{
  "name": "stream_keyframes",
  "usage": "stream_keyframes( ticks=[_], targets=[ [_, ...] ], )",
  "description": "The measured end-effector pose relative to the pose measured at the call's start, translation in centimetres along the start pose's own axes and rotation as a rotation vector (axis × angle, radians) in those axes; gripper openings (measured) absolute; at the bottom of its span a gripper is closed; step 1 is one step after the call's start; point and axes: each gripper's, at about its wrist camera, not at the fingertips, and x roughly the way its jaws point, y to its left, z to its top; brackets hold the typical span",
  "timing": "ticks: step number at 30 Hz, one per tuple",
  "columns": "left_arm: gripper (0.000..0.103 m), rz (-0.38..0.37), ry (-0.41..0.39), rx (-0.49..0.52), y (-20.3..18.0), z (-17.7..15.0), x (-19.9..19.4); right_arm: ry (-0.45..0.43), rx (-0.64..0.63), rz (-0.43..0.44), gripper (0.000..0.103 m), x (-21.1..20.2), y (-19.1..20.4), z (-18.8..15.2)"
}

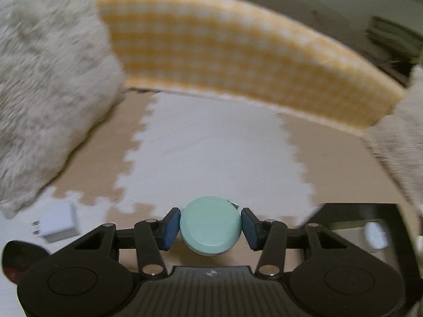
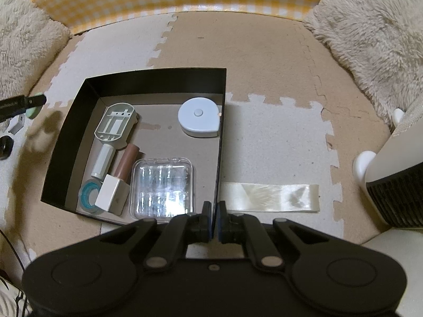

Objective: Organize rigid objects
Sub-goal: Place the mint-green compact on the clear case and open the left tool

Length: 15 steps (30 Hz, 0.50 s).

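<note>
**Jaws status: left loaded, right pressed together**

Jaws of the left gripper (image 1: 210, 228) clamp a mint-green round case (image 1: 210, 225), one blue pad on each side of it. This case is a smooth, thick disc with a flat matte face and a small green tab projecting at its upper right edge. It is held above the foam floor mat (image 1: 211, 145), clear of the surface. Jaws of the right gripper (image 2: 214, 220) are pressed together with nothing between them, positioned over the near right corner of the black box (image 2: 158, 79).

Inside the box, nearest first: a clear plastic case (image 2: 164, 187), a white block (image 2: 112, 194) beside a blue tape roll (image 2: 88, 194), a brown cylinder (image 2: 127, 159), a grey-white handled part (image 2: 115, 124), and a white round tape measure (image 2: 199, 117) against the right wall. A cream ribbon strip (image 2: 269, 196) lies flat on the mat just right of the box.

Left of the box, a white charger plug (image 1: 59, 223) rests on the mat. A yellow checked panel (image 1: 238, 52) borders the far side.
</note>
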Motion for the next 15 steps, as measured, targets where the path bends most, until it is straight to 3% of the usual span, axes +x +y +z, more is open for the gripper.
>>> stream_keyframes(
  ticks=[7, 15],
  targets=[
    [0.051, -0.154, -0.022, 0.071, -4.6, -0.4, -2.1, -0.013, 0.013, 0.010, 0.004, -0.3, -0.3, 0.1],
    [0.051, -0.314, 0.017, 0.185, -10.3, -2.9, -3.7, -0.050, 0.053, 0.034, 0.003, -1.0, -0.9, 0.3]
  ],
)
